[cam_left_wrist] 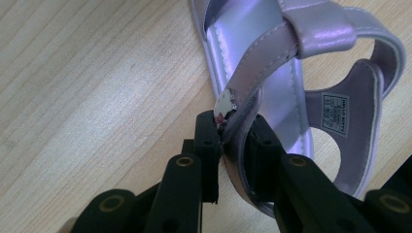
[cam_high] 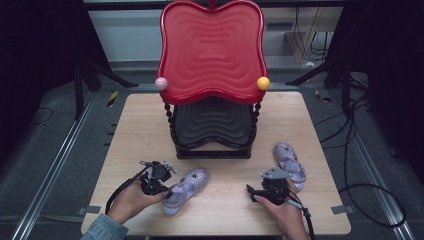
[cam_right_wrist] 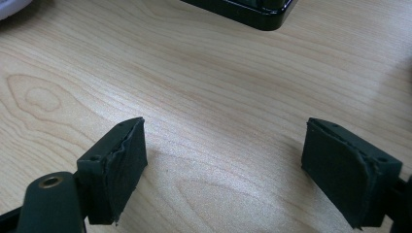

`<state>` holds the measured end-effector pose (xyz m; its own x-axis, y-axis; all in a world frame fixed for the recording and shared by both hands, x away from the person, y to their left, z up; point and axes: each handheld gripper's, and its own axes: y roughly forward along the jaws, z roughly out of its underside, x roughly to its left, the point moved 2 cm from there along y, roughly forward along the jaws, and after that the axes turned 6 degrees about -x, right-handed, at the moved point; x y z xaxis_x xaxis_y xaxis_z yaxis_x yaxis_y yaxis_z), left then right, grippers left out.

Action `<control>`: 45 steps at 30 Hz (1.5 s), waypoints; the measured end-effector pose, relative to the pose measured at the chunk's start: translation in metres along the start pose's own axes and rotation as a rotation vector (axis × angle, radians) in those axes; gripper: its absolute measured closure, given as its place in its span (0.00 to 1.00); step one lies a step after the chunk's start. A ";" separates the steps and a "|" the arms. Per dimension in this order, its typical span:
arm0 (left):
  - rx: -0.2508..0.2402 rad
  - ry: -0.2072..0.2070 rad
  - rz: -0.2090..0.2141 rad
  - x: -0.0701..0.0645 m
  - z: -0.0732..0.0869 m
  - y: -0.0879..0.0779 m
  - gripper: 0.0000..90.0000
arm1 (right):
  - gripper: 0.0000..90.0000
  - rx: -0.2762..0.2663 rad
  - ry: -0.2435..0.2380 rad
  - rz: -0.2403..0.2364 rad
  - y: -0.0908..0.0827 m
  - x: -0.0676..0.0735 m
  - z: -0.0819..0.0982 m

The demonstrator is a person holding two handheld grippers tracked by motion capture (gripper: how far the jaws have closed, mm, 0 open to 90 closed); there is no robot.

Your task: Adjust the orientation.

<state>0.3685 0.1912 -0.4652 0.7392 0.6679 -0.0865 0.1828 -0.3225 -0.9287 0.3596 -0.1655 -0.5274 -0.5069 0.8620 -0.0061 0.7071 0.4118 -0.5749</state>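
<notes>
Two lilac sandals lie on the wooden table (cam_high: 225, 210). My left gripper (cam_high: 169, 191) is shut on the heel-end side of the left sandal (cam_high: 189, 187). In the left gripper view the gripper (cam_left_wrist: 234, 138) pinches the sandal (cam_left_wrist: 252, 48) where a strap meets the sole, beside a small silver stud. The right sandal (cam_high: 289, 159) rests just beyond my right gripper (cam_high: 251, 191), apart from it. That gripper (cam_right_wrist: 223, 165) is open wide over bare wood, with nothing between its pads.
A two-tier stand occupies the table's far middle: a red wavy tray (cam_high: 212, 50) on top with a pink ball (cam_high: 161, 83) and a yellow ball (cam_high: 263, 83) at its front corners, and a black tray (cam_high: 212, 122) below. The stand's black base corner (cam_right_wrist: 243, 9) lies ahead of my right gripper.
</notes>
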 end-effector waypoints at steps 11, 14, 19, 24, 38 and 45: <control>-0.017 -0.021 -0.004 0.002 0.002 0.000 0.92 | 0.18 0.000 -0.001 0.000 0.000 0.000 0.000; -0.024 -0.018 -0.015 0.001 0.001 -0.001 0.92 | 0.18 0.000 -0.001 -0.001 0.000 0.000 0.000; -0.022 -0.010 -0.024 0.000 -0.002 -0.005 0.93 | 0.18 0.000 -0.002 -0.002 0.000 0.000 0.000; -0.024 -0.005 -0.025 -0.002 -0.004 -0.007 0.93 | 0.18 0.000 -0.002 -0.002 0.000 0.000 0.000; -0.058 0.040 -0.020 -0.015 -0.010 -0.024 0.93 | 0.18 0.000 -0.003 -0.002 0.000 0.000 0.000; -0.090 0.050 -0.018 -0.020 -0.017 -0.031 0.93 | 0.18 0.000 -0.003 -0.003 0.000 0.000 0.000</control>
<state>0.3597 0.1765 -0.4283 0.7662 0.6406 -0.0504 0.2516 -0.3712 -0.8938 0.3596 -0.1658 -0.5274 -0.5102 0.8600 -0.0069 0.7055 0.4139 -0.5753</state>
